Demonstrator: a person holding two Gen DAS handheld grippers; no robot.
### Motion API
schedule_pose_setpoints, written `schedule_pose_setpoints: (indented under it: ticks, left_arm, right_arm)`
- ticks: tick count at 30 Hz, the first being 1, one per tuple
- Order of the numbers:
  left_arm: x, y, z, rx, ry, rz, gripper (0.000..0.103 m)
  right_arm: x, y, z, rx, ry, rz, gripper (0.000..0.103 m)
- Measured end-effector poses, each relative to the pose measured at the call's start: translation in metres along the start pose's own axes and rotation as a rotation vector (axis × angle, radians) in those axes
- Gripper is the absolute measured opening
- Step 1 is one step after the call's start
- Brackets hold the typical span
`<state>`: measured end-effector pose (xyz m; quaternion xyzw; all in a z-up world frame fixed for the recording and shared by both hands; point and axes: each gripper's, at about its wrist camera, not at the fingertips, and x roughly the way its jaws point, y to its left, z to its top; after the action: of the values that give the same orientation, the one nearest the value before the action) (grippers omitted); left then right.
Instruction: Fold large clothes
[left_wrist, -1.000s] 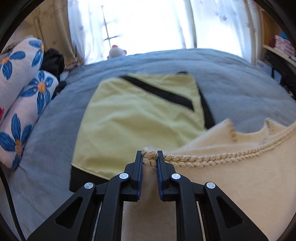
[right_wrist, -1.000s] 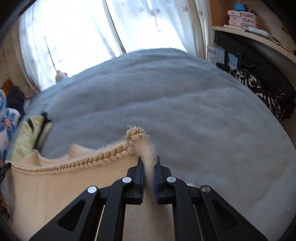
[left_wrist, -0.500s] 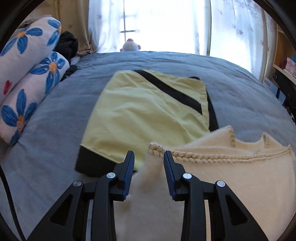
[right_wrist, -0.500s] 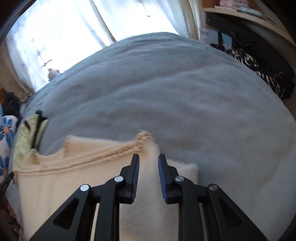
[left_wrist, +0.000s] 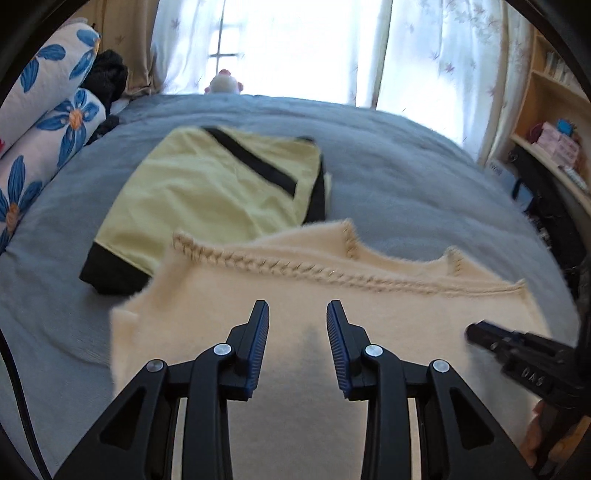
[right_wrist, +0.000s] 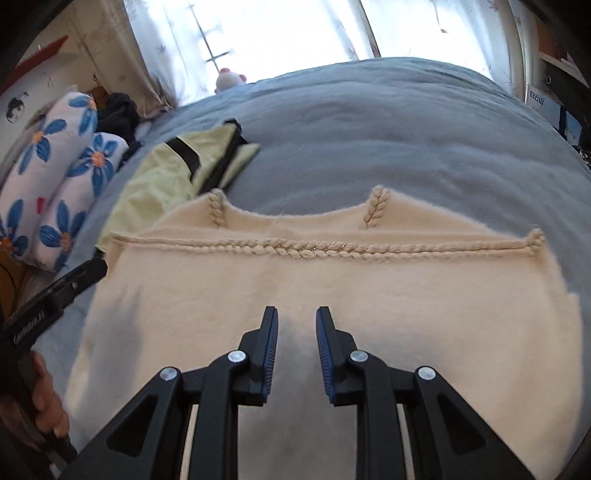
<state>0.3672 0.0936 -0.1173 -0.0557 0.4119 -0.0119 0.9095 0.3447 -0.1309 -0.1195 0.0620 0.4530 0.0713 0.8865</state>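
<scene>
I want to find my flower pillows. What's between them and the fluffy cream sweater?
The folded yellow-green garment lies between the flowered pillows and the cream sweater, on the grey blanket; the right wrist view shows it.

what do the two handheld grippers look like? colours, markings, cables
Both match: the left gripper and the right gripper are matte black plastic with triangular cut-outs, silver pivot screws and ribbed blue pads. Seen from the side, each body carries pale lettering, too blurred to read. A black cable runs past the left one. No sleeves show.
</scene>
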Motion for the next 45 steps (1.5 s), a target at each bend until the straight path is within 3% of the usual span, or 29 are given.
schedule_pose_setpoints:
  ticks: [4, 6, 9, 10, 11, 12, 16, 22, 26, 29, 32, 35, 38, 42, 45]
  left_arm:
    - [0.026, 0.037, -0.01, -0.039, 0.009, 0.105, 0.031]
    - [0.025, 0.066, -0.01, -0.086, -0.005, 0.11, 0.031]
    - [0.026, 0.1, -0.012, -0.13, -0.001, 0.078, 0.014]
    - [0.025, 0.104, -0.012, -0.131, -0.004, 0.092, 0.014]
    - [0.025, 0.108, -0.013, -0.134, -0.008, 0.131, 0.021]
    - [0.026, 0.113, -0.013, -0.148, -0.007, 0.12, 0.023]
    - [0.027, 0.117, -0.013, -0.162, -0.001, 0.099, 0.024]
    - [0.014, 0.121, -0.011, -0.125, 0.003, 0.153, 0.025]
    - [-0.021, 0.114, -0.019, -0.076, -0.012, 0.16, 0.025]
    - [-0.054, 0.094, -0.036, -0.022, -0.016, 0.141, 0.025]
    - [-0.079, 0.074, -0.062, -0.011, 0.008, 0.057, 0.027]
    - [-0.093, 0.045, -0.097, 0.006, 0.05, -0.018, 0.028]
    - [-0.092, 0.022, -0.127, 0.038, 0.076, 0.022, 0.028]
    - [-0.091, 0.036, -0.146, -0.014, 0.066, 0.117, 0.031]
    - [-0.095, 0.061, -0.148, -0.06, 0.067, 0.157, 0.031]
  right_arm:
    - [-0.001, -0.059, 0.005, 0.111, -0.044, -0.069, 0.018]
    - [-0.011, -0.099, 0.004, 0.134, -0.066, -0.204, 0.018]
    - [-0.024, -0.173, -0.004, 0.223, -0.061, -0.33, 0.018]
    - [-0.029, -0.195, -0.009, 0.263, -0.067, -0.294, 0.006]
    - [-0.033, -0.212, -0.013, 0.305, -0.066, -0.241, 0.0]
    - [-0.036, -0.221, -0.017, 0.326, -0.068, -0.186, 0.0]
    - [-0.042, -0.214, -0.017, 0.272, -0.08, -0.203, 0.0]
    - [-0.066, -0.248, -0.036, 0.412, -0.104, -0.179, 0.003]
    - [-0.098, -0.22, -0.051, 0.33, -0.102, -0.196, 0.003]
    - [-0.115, -0.175, -0.07, 0.249, -0.093, -0.143, 0.003]
    - [-0.119, -0.119, -0.091, 0.15, -0.07, -0.048, 0.004]
    - [-0.109, -0.069, -0.111, 0.106, -0.021, 0.116, 0.005]
    - [-0.099, -0.032, -0.124, 0.059, 0.001, 0.177, 0.005]
    - [-0.096, -0.046, -0.137, 0.074, -0.01, 0.137, 0.005]
    - [-0.109, -0.097, -0.145, 0.158, -0.025, 0.01, 0.004]
